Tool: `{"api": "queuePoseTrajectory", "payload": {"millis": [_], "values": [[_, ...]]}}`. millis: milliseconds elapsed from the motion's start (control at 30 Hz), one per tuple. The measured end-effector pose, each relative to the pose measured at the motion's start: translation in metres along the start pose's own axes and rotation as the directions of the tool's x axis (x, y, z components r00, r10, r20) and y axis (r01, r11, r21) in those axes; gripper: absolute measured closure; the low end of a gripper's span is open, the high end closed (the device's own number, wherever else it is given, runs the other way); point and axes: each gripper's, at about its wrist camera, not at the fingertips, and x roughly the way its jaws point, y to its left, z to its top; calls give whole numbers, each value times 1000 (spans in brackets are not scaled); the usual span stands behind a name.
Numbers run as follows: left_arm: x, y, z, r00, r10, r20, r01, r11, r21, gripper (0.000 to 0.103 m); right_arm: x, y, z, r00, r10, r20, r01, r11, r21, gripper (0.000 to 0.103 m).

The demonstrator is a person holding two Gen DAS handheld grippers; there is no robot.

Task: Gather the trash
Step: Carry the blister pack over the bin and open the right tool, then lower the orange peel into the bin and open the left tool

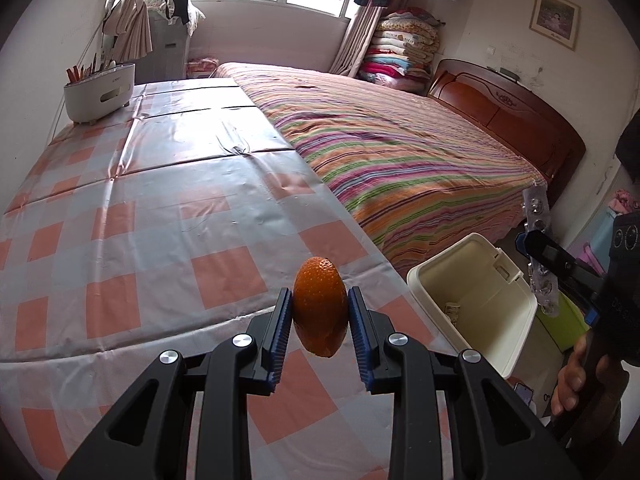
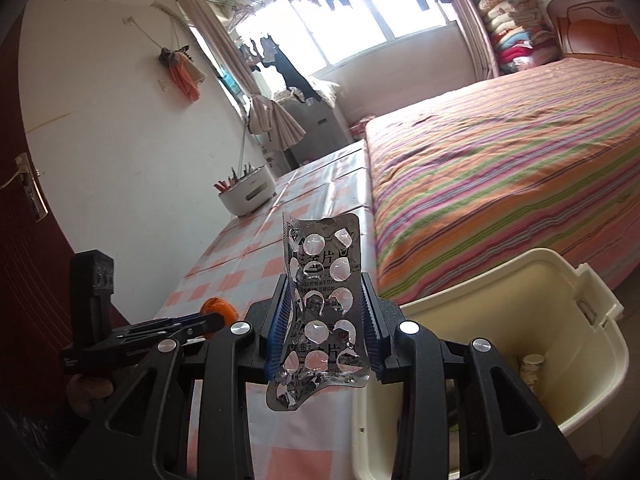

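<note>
Trash is held in both tongs: the left tongs (image 1: 319,322) squeeze a piece of orange peel (image 1: 320,306) above the near right edge of the tabletop (image 1: 160,208), and the right tongs (image 2: 325,332) pinch an empty pill sheet (image 2: 324,312) by its two sides so it stands up. The bin (image 2: 520,320) sits open just to the right of the tabletop, beside the bed (image 1: 400,152). Both pieces are lifted clear, I think, so they can be dropped in.

Striped bed (image 1: 400,148), white utensil holder (image 1: 100,94)
</note>
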Motion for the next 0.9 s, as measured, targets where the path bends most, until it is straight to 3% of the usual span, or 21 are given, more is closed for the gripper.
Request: {"api": "queuePoseTrajectory", "payload": {"millis": [200,300,467,667,900], "values": [[1,-14,-1,1000,-17,-4,17,1000,25,75,-6,-28,-3,996,-94,9,94,995,44,68],[0,-21,-2,1000,-27,-4,27,999,36,75,-7,-31,-4,992,-122,8,122,991,49,50],[-1,-32,-2,999,-43,-7,44,998,54,75,-12,-30,-2,991,-132,33,129,989,70,47],[-1,-61,-2,995,-104,-12,104,991,80,75,-38,-35,15,977,-157,144,138,981,136,40],[22,-115,1,981,-183,-72,191,971,144,75,-66,-33,23,951,-192,240,159,976,149,34]]}}
